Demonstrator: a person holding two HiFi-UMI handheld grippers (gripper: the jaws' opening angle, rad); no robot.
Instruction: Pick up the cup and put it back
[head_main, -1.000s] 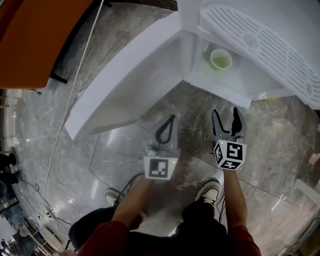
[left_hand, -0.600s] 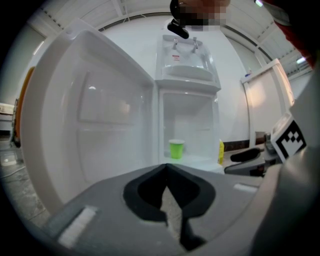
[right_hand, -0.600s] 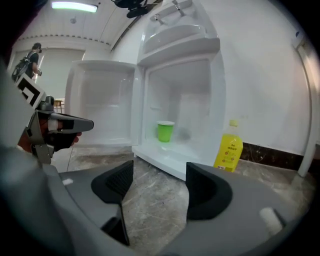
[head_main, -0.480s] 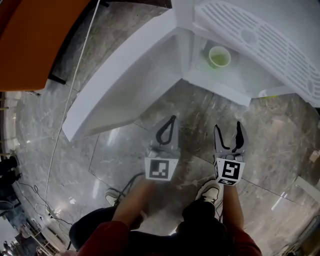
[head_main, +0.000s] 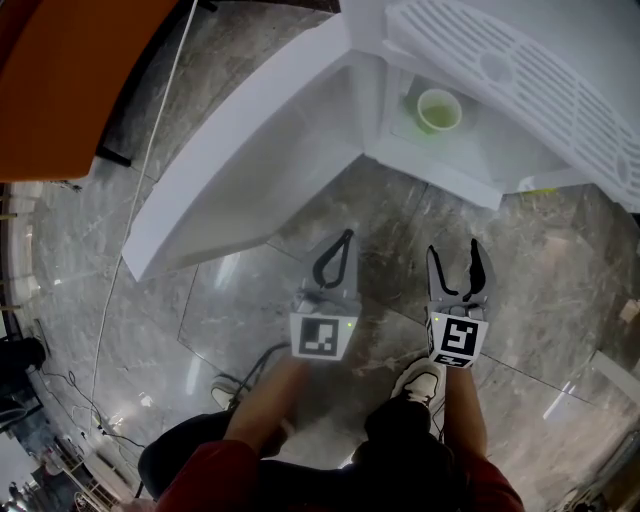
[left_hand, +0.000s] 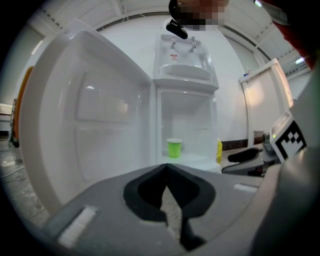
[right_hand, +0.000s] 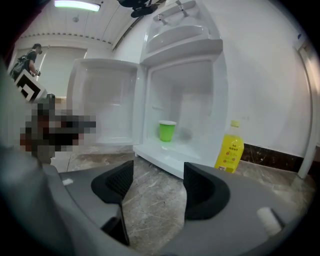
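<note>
A green cup (head_main: 438, 110) stands upright on the floor of a small white open cabinet (head_main: 430, 165); it also shows as the cup (left_hand: 174, 148) in the left gripper view and the cup (right_hand: 167, 131) in the right gripper view. My left gripper (head_main: 345, 238) is shut with nothing in it, its jaws pressed together (left_hand: 166, 169). My right gripper (head_main: 454, 250) is open and empty, with marble floor between its pads (right_hand: 152, 181). Both grippers hang side by side over the floor, well short of the cabinet, pointing toward it.
The cabinet door (head_main: 240, 150) is swung wide open to the left. A yellow bottle (right_hand: 229, 151) stands on the floor just right of the cabinet. Dispenser taps (left_hand: 182, 42) sit on top. An orange panel (head_main: 70, 80) is far left; cables (head_main: 90, 400) lie on the floor.
My right gripper has drawn back toward the person, away from the cabinet, staying open. The left gripper and the cup have not moved.
</note>
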